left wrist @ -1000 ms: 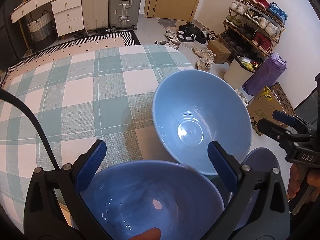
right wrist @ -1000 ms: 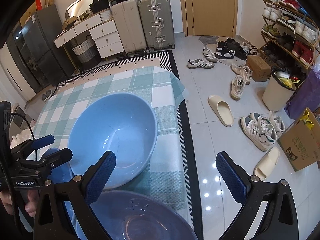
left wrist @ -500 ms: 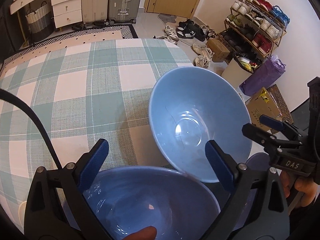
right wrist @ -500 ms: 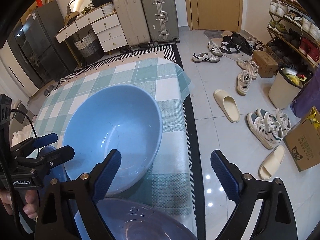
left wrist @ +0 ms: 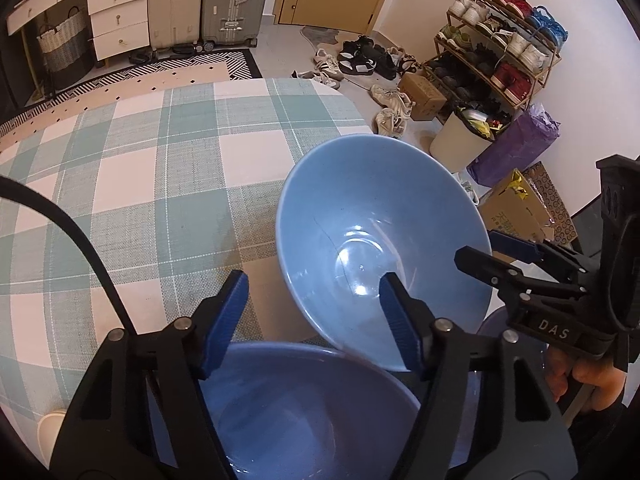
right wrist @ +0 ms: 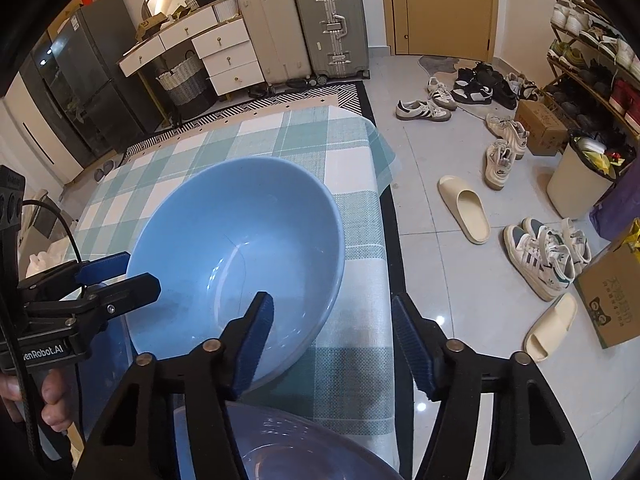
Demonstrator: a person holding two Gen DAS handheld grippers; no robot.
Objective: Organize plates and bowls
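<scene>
A large light blue bowl (left wrist: 380, 236) stands on the checked tablecloth (left wrist: 160, 168) near the table's right edge; it also shows in the right wrist view (right wrist: 236, 248). A darker blue bowl (left wrist: 304, 408) sits right under my left gripper (left wrist: 312, 320), which is open above its far rim. A lilac bowl (right wrist: 296, 448) lies under my right gripper (right wrist: 332, 340), which is open, its left finger over the light blue bowl's near rim. Each gripper shows in the other's view: the right (left wrist: 504, 256), the left (right wrist: 116, 276).
The table's right edge (right wrist: 384, 240) drops to a tiled floor with scattered shoes and slippers (right wrist: 464, 208). A shoe rack (left wrist: 500, 52), bin and boxes stand to the right. Suitcases (right wrist: 304, 24) and drawers stand beyond the table.
Both grippers have narrowed their fingers but stay open. Both have moved forward, closer to the light blue bowl. The bowls have not moved.
</scene>
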